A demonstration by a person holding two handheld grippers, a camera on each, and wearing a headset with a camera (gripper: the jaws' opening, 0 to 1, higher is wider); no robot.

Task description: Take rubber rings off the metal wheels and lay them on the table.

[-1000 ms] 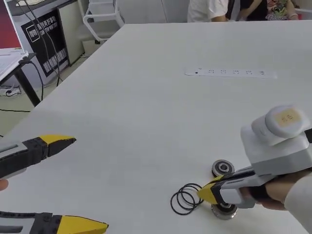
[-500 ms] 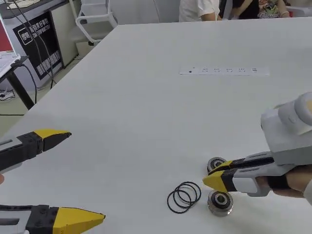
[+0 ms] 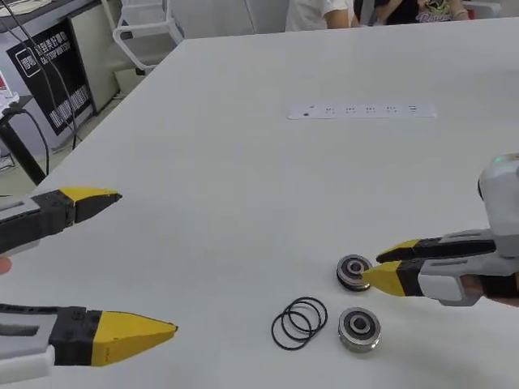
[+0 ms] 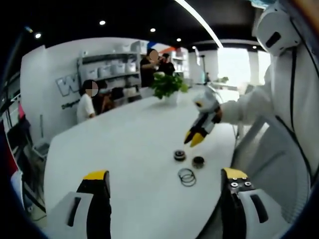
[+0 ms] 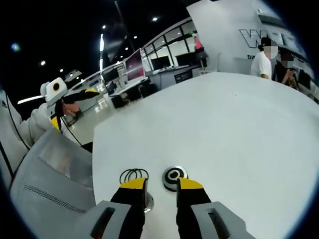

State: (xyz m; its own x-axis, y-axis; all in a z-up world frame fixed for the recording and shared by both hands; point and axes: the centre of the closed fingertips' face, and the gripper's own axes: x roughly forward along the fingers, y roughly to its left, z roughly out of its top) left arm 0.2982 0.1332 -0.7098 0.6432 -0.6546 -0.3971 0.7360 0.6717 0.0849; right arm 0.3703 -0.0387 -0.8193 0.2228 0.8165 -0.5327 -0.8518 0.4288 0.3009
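Approach to round silver metal wheel (image 3: pixel 353 271), 1 o'clock from black rubber rings (image 3: pixel 298 322); right gripper (image 3: pixel 373 266) slightly parted, left gripper (image 3: pixel 146 261) agape, both empty; next probably rim-ring pinch.

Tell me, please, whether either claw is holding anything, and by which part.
Nothing is held: the left claw and the right claw are both open and empty.

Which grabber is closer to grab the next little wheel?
The right gripper. Its yellow-tipped jaws sit right beside the farther small round metal wheel, slightly open. The left gripper hangs wide open, well away across the white table.
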